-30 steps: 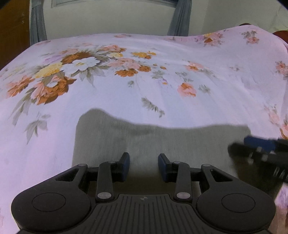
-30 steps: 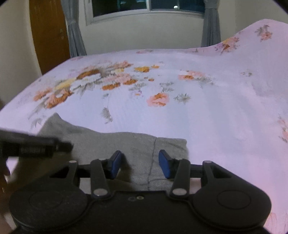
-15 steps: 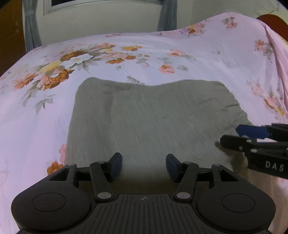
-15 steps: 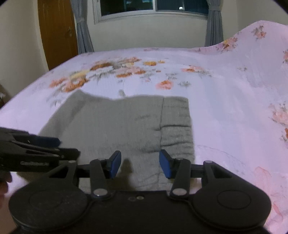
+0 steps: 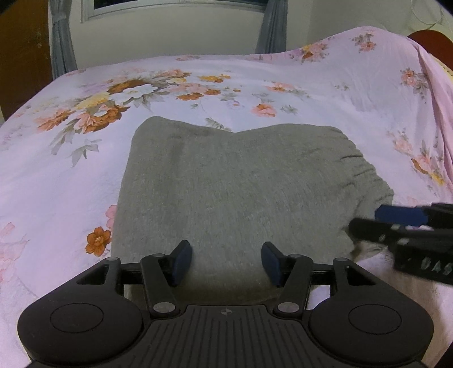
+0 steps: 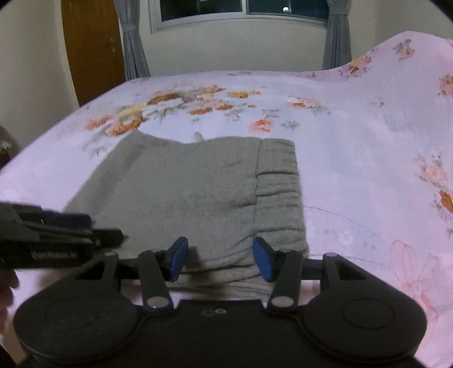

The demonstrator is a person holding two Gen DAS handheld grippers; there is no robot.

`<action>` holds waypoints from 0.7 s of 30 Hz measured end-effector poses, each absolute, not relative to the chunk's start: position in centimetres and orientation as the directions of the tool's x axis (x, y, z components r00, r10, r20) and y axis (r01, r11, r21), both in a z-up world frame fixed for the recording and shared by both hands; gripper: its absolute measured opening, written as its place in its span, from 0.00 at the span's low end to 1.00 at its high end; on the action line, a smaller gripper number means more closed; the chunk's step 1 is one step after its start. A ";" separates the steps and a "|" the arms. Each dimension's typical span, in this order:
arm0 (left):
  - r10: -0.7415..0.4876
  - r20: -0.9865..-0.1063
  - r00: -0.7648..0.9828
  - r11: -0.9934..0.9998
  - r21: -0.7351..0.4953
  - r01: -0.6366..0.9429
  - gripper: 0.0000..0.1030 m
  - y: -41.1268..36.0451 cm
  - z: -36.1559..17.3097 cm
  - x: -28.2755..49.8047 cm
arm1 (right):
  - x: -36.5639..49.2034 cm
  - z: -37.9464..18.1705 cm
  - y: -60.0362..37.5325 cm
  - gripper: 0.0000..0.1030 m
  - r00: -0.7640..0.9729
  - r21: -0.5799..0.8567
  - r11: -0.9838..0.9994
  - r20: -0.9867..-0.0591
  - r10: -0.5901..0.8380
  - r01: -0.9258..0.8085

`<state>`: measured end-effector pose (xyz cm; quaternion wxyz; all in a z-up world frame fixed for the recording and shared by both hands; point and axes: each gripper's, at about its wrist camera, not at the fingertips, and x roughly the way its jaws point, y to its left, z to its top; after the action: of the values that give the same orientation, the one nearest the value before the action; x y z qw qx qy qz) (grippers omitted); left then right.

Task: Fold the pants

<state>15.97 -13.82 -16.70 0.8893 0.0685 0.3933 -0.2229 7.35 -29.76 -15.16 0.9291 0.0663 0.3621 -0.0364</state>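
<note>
Both grippers are hanging wide open with nothing in them: left gripper (image 5: 225, 261) over the near edge of the folded grey pants (image 5: 235, 186), right gripper (image 6: 219, 259) just above the gathered waistband (image 6: 279, 192). The pants are lying flat on the floral bedsheet (image 5: 283, 76), long axis running sideways, waistband end pointing right.

Left wrist view: mounted behind the left gripper (image 5: 225, 264), low and close over the near edge of the grey pants (image 5: 226, 186), facing across the bed (image 5: 325, 85) toward the window (image 5: 175, 4). Right wrist view: same mounting behind the right gripper (image 6: 219, 261), same heading, nearer the waistband end. Both share the pants, floral bedspread, curtains and window; each catches the other gripper at its frame edge.
</note>
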 end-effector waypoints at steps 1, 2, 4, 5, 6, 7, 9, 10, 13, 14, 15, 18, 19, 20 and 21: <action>-0.341 -0.728 0.594 0.892 -0.050 0.450 0.54 -13.8 -16.6 15.8 | 7.1 -14.9 -29.7 0.49 0.744 0.097 0.989 -0.668 -0.021 0.115; -0.339 -0.726 0.598 0.892 -0.045 0.450 0.54 -13.7 -16.5 15.7 | 7.0 -14.7 -29.5 0.50 0.750 0.095 0.989 -0.661 -0.019 0.109; -0.334 -0.724 0.604 0.892 -0.034 0.452 0.55 -13.8 -16.5 15.4 | 7.1 -15.0 -29.3 0.50 0.742 0.089 0.991 -0.670 -0.012 0.096; -0.333 -0.724 0.604 0.891 -0.031 0.453 0.55 -13.7 -16.7 15.4 | 7.5 -15.5 -29.4 0.50 0.725 0.083 0.992 -0.688 -0.011 0.094; -0.334 -0.726 0.601 0.890 -0.034 0.454 0.55 -13.7 -16.8 15.4 | 7.9 -16.2 -29.5 0.51 0.695 0.083 0.992 -0.719 -0.008 0.097; -0.334 -0.727 0.599 0.891 -0.036 0.453 0.55 -13.6 -16.8 15.4 | 8.0 -16.8 -29.7 0.53 0.677 0.094 0.990 -0.736 -0.003 0.106; -0.338 -0.724 0.601 0.893 -0.044 0.448 0.55 -13.3 -16.5 15.3 | 7.6 -16.8 -30.3 0.52 0.689 0.132 0.984 -0.725 0.015 0.118; -0.340 -0.721 0.603 0.893 -0.047 0.447 0.55 -13.2 -16.3 15.2 | 7.4 -16.6 -30.5 0.53 0.694 0.142 0.983 -0.720 0.021 0.118; -0.342 -0.719 0.606 0.896 -0.055 0.440 0.55 -12.4 -16.0 15.3 | 7.1 -15.9 -31.1 0.54 0.709 0.145 0.982 -0.705 0.017 0.120; -0.341 -0.718 0.607 0.898 -0.057 0.437 0.55 -12.1 -15.8 15.4 | 7.0 -15.6 -31.5 0.55 0.713 0.151 0.981 -0.700 0.017 0.125; -0.338 -0.717 0.609 0.900 -0.057 0.433 0.55 -11.9 -15.7 15.4 | 6.9 -15.4 -31.7 0.58 0.717 0.158 0.979 -0.697 0.018 0.130; -0.331 -0.711 0.620 0.910 -0.065 0.410 0.55 -11.1 -15.3 15.7 | 6.5 -15.0 -32.3 0.62 0.728 0.186 0.972 -0.686 0.024 0.144; -0.329 -0.708 0.625 0.912 -0.068 0.404 0.56 -10.9 -15.2 15.8 | 6.6 -15.0 -32.4 0.62 0.727 0.191 0.971 -0.686 0.029 0.142; -0.327 -0.707 0.627 0.914 -0.068 0.400 0.56 -10.8 -15.1 16.0 | 6.8 -15.0 -32.5 0.62 0.723 0.189 0.972 -0.690 0.032 0.137; -0.323 -0.707 0.629 0.916 -0.068 0.395 0.56 -10.6 -15.0 16.2 | 7.0 -15.1 -32.6 0.62 0.718 0.184 0.974 -0.695 0.032 0.134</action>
<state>16.21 -10.61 -15.02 0.9013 0.0468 0.3819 -0.1993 6.97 -32.56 -15.12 0.9201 0.1112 0.3745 -0.0277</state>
